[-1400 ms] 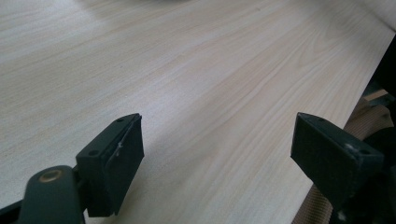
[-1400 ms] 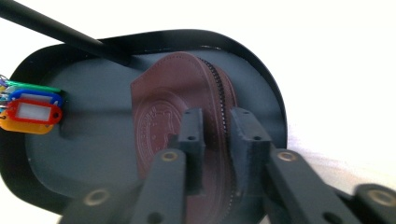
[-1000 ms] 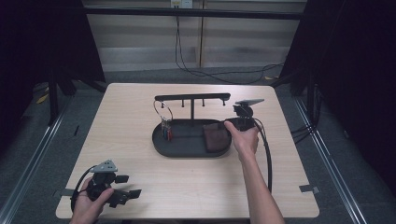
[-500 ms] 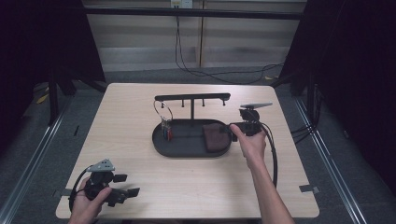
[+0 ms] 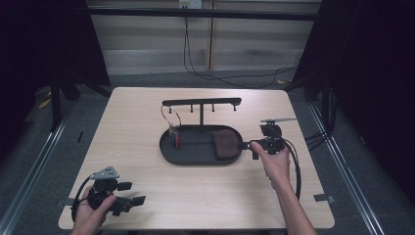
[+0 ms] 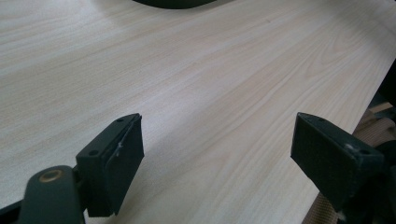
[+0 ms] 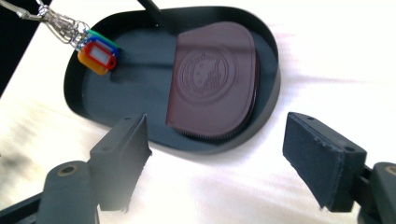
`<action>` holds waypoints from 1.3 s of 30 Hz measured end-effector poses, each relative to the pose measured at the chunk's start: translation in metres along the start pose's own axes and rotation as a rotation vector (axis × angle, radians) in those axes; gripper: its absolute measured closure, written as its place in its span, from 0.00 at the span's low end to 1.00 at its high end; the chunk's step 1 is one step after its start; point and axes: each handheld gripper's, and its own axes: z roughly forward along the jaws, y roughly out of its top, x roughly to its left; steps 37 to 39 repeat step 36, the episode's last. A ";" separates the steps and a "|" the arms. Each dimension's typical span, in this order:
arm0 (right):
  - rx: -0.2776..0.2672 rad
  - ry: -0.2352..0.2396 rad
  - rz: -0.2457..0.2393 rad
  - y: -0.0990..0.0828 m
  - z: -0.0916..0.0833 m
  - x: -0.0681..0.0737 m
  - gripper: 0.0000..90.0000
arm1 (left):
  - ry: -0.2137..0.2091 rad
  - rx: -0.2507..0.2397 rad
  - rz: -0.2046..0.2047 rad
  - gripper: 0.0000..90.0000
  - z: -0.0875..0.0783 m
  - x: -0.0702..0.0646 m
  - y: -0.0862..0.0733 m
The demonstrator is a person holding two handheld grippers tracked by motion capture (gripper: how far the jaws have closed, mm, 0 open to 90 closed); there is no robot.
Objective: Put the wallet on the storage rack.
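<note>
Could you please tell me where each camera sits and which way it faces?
High view: above the person's side, looking forward and down at the table; both forearms, left gripper, right gripper.
Left gripper view: along its open jaws over bare tabletop.
Right gripper view: along its open jaws at the black tray.
Shared: tray, brown wallet, key tags.

Our forearms are bare, with no sleeves in sight. Each hand carries a black claw, the left claw [image 5: 128, 193] topped by a grey three-cornered plate, the right claw [image 5: 248, 145] trailing a looping black cable. Up close, both show flat black pads [image 7: 125, 156] with small screws and a brass-coloured pivot pin.
</note>
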 end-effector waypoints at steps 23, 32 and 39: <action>-0.072 -0.044 -0.013 -0.081 -0.042 -0.026 0.25 | 0.011 -0.007 -0.009 0.19 -0.002 0.001 0.000; -0.096 -0.104 -0.012 -0.120 -0.039 -0.040 0.26 | 0.014 -0.017 -0.015 0.19 -0.003 0.001 0.000; -0.093 -0.118 -0.029 -0.121 -0.035 -0.040 0.25 | 0.013 -0.032 -0.029 0.19 -0.006 0.002 -0.001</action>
